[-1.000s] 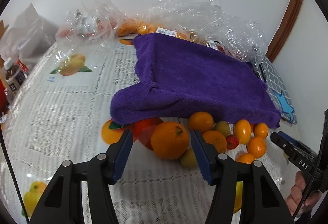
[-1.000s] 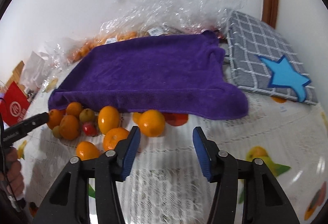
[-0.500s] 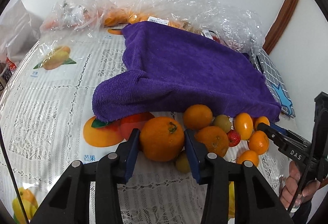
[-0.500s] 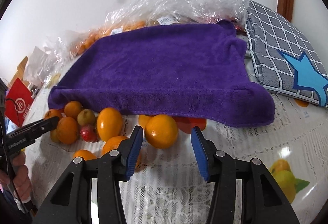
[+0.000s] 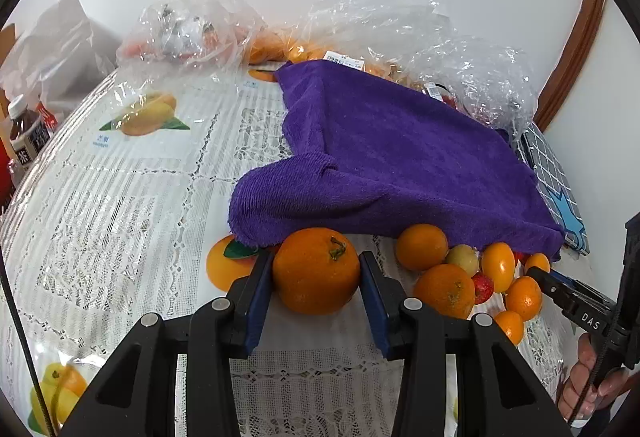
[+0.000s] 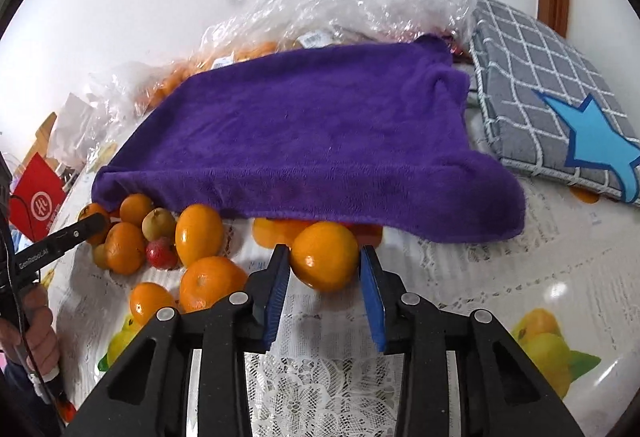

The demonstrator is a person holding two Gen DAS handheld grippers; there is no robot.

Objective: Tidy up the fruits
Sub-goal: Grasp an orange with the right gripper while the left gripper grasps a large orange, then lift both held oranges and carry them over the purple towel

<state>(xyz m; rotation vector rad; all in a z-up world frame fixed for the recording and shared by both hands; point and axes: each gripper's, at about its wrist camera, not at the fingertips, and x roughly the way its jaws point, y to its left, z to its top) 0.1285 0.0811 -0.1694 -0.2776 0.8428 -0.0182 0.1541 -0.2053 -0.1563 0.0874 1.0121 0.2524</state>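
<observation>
left tongs: blue pads sitting on both sides of the big orange, pinching it, stem facing up
big orange: resting on the counter, right at the near edge of the purple towel
right tongs: pads flanking a smooth orange; left pad touching it, thin gap showing at the right pad, so not fully clamping
smooth orange: sitting on the counter between the right tongs' pads, half tucked under the towel hem
fruit cluster: lying left of the right tongs and right of the left tongs; oranges, an oval orange fruit, a greenish round one, a small red one, all bunching together
purple towel: spreading just beyond both tongs, draping over something raised, front edge hanging over the fruit
grey checked cushion: lying beyond and right of the right tongs, blue star on it
clear plastic bags: piling far behind the towel against the wall, orange fruit showing inside
</observation>
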